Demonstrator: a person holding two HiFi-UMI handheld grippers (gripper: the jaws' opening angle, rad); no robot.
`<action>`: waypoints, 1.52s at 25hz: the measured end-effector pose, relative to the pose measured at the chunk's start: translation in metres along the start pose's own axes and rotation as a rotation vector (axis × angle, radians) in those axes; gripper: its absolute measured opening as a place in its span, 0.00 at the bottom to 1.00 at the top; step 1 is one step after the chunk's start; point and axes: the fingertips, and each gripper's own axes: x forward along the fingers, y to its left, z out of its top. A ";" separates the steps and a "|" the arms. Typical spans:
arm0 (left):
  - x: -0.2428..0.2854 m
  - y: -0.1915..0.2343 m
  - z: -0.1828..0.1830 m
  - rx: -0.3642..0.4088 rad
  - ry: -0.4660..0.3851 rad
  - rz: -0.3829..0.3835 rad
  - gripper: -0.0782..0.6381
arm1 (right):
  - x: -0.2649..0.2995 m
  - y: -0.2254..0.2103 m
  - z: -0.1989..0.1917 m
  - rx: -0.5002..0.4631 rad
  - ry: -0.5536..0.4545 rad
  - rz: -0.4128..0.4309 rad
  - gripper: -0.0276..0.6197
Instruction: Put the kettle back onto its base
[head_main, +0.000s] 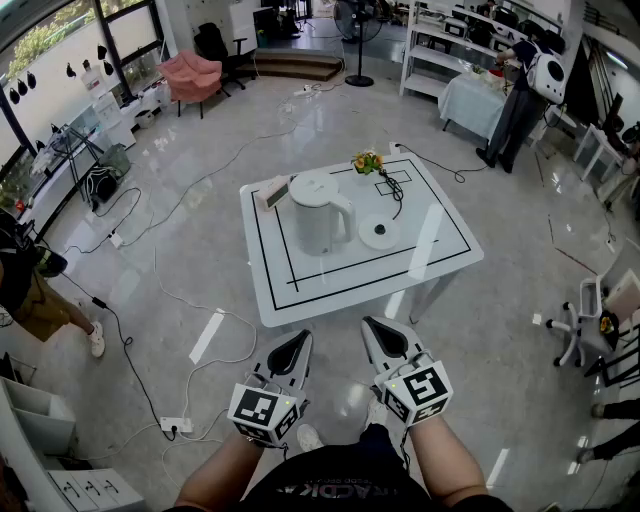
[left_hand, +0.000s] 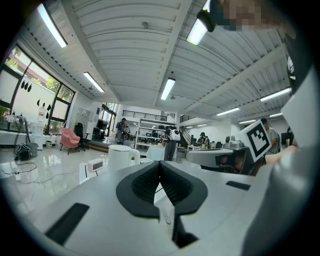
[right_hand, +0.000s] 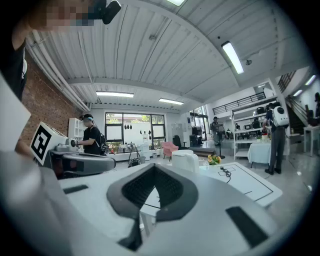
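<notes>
A white electric kettle (head_main: 318, 212) stands upright on the white table (head_main: 340, 285), left of its round white base (head_main: 379, 233), which is bare, with a black cord (head_main: 393, 186) behind it. Both grippers hang over the floor in front of the table's near edge, well short of the kettle. My left gripper (head_main: 297, 344) is shut with nothing in it, and my right gripper (head_main: 377, 327) beside it is shut and empty too. The left gripper view shows the kettle (left_hand: 120, 157) beyond its closed gripper (left_hand: 160, 164). In the right gripper view, the kettle (right_hand: 185, 160) stands past that closed gripper (right_hand: 154, 168).
A small flower pot (head_main: 367, 161) and a small boxy device (head_main: 274, 193) sit at the table's far side. Cables and a power strip (head_main: 175, 425) lie on the floor at left. A person (head_main: 40, 300) stands far left; a wheeled chair (head_main: 585, 320) is at right.
</notes>
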 end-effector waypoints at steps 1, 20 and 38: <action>0.000 0.000 -0.002 0.009 0.006 0.000 0.12 | 0.000 0.000 0.000 0.001 -0.001 0.000 0.04; 0.022 -0.008 -0.001 -0.002 -0.020 0.035 0.20 | -0.002 -0.028 0.009 0.028 -0.052 0.032 0.05; 0.110 -0.051 0.010 0.041 -0.047 0.145 0.60 | 0.004 -0.135 0.033 -0.007 -0.099 0.159 0.45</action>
